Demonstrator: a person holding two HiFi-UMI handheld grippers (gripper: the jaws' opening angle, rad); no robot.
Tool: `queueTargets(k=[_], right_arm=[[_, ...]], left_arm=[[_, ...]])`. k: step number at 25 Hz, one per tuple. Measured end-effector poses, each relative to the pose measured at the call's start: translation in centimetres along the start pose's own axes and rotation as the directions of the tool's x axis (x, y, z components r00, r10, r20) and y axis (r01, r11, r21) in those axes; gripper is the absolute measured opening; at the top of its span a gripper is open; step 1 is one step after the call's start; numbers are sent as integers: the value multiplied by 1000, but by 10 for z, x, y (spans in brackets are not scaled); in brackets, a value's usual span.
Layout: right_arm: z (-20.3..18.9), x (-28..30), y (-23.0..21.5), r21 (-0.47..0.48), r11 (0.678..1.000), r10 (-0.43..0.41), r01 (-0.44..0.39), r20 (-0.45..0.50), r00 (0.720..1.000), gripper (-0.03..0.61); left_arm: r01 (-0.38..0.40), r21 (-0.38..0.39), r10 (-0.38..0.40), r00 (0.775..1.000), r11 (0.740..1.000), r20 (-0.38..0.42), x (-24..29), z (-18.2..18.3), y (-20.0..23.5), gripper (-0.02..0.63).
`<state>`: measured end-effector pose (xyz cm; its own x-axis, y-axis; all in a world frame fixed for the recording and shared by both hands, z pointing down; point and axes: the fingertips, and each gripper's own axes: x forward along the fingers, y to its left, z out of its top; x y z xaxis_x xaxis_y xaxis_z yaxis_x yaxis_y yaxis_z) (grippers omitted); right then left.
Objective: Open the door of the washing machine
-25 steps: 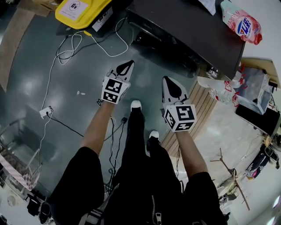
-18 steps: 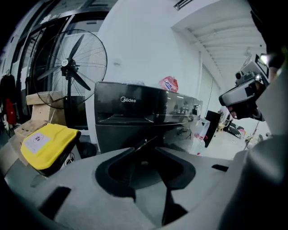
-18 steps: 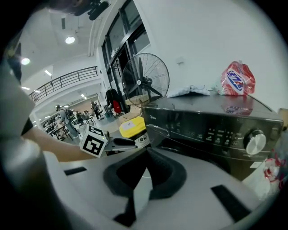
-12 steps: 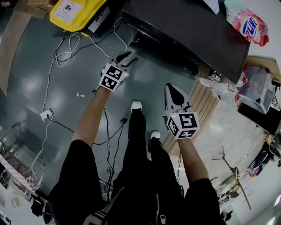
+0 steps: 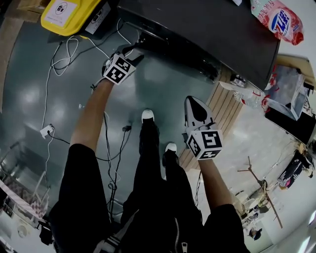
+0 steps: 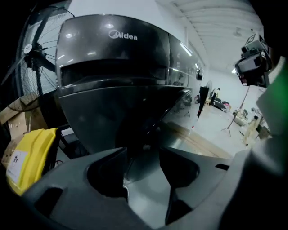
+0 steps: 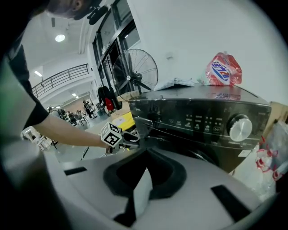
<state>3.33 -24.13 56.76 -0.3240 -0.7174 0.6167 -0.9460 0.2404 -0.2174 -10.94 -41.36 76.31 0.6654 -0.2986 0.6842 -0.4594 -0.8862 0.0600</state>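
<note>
The dark washing machine (image 5: 212,29) stands at the top of the head view, its control panel and knob (image 7: 239,126) showing in the right gripper view. My left gripper (image 5: 133,51) reaches low to the machine's front, at its left part. Its jaws are opening, with nothing between them (image 6: 143,155); the dark door front (image 6: 121,117) lies just beyond the tips. My right gripper (image 5: 191,100) hangs back over the floor, apart from the machine, its jaws shut and empty (image 7: 146,155). The left gripper's marker cube (image 7: 111,133) shows in the right gripper view too.
A yellow case (image 5: 69,15) lies left of the machine, with white cables (image 5: 64,54) and a plug block (image 5: 46,131) on the floor. A detergent bag (image 5: 276,22) sits on the machine. Wooden slats (image 5: 222,111) and plastic bags (image 5: 291,94) lie right; a fan (image 7: 135,72) stands behind.
My left gripper has reached forward and down to the machine's front and its jaws have come apart. The right gripper has shifted only a little.
</note>
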Motion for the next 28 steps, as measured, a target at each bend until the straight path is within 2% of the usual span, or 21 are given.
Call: queueTargets(k=[5,12,20,28], right_arm=[[-18,-7,-13,21,999,-29,30,-28,999,3],[-36,-20,-27,45,997,-66,68,-48,997,3],[-51,-35,-30,66,995,-77,81,-58,995,3],[-57,-44,-26,64,996,-59,62,-46,997,3]], left_arm=[[52,108,-43,996,993,-80,24,-10,4,216],[86,267,-46,987,960,-152,39,-14,0,156],[90,314,-32,982,945,-185,34,-19,-5,138],[80,291,-23,980,953,-195,16,-41,-27,127]])
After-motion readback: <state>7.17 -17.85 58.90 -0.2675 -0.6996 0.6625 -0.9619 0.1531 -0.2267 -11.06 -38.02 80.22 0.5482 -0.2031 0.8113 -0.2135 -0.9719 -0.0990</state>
